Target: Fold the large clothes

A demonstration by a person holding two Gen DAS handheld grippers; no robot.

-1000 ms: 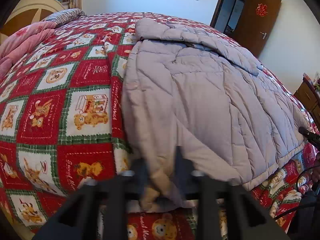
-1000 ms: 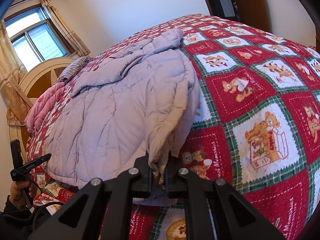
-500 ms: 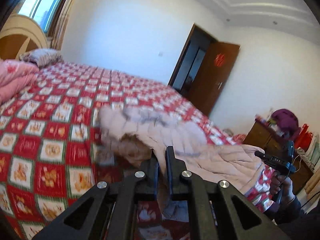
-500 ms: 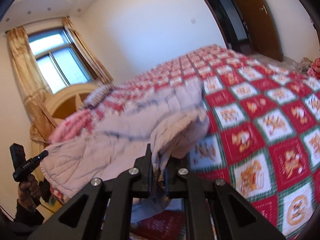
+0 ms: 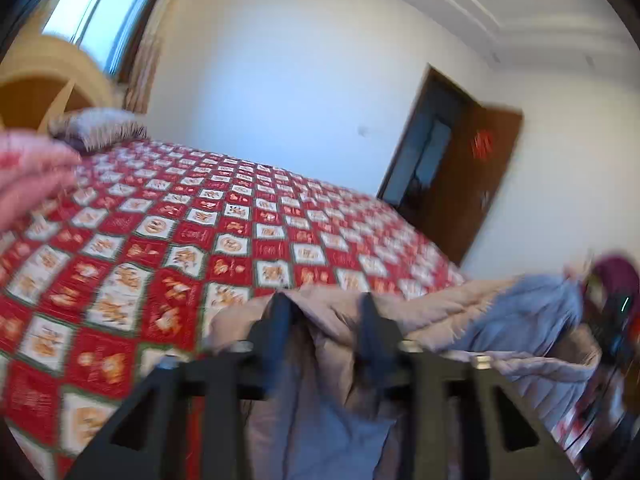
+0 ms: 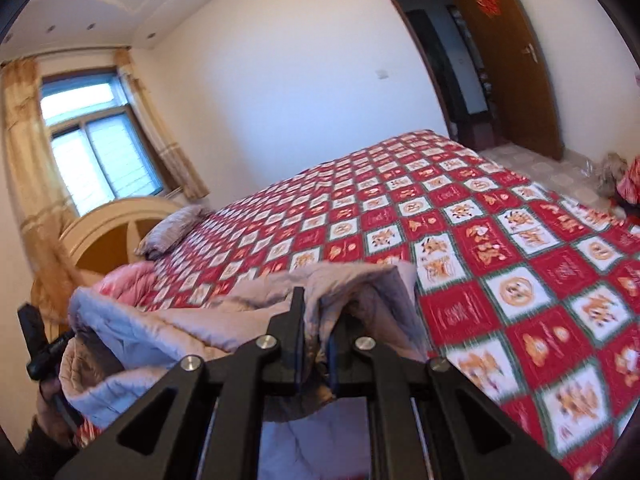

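R gripper nearly closed, pinching grey quilted coat edge above red bedspread; R view alone shows window; L gripper wider, coat fold between fingers, blurred.

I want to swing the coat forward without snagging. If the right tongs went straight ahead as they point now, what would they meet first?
Beyond the grey quilted coat bunched around the right tongs, probably the red patchwork bedspread; depth is unclear.
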